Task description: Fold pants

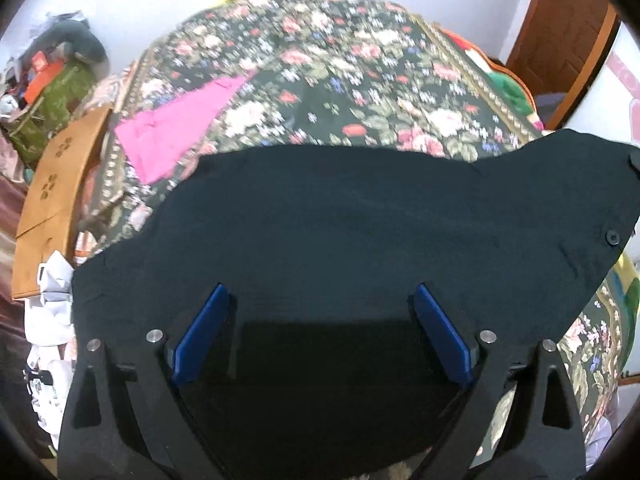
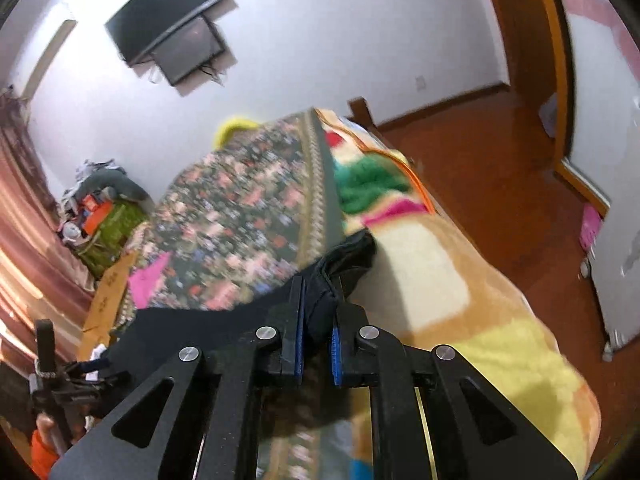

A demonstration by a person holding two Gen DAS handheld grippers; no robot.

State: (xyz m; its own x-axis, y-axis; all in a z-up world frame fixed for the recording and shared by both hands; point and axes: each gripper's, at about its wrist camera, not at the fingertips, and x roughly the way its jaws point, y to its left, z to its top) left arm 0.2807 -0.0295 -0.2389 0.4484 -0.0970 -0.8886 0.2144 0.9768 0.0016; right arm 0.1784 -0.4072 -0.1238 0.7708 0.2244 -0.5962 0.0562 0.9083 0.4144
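Note:
The black pants (image 1: 360, 224) lie spread on a floral bedspread (image 1: 320, 72), with a button near their right edge. My left gripper (image 1: 322, 292) is open, its blue pads wide apart just above the pants' near part. My right gripper (image 2: 319, 296) is shut on a bunched edge of the pants (image 2: 344, 256), which it holds lifted at the bed's right side. The left gripper (image 2: 60, 376) shows at the lower left of the right wrist view.
A pink garment (image 1: 176, 120) lies on the bedspread at the far left. A wooden board (image 1: 52, 192) and white clothes (image 1: 48, 320) sit left of the bed. A plush multicoloured blanket (image 2: 440, 280) covers the bed's right side. Wooden floor and a door are to the right.

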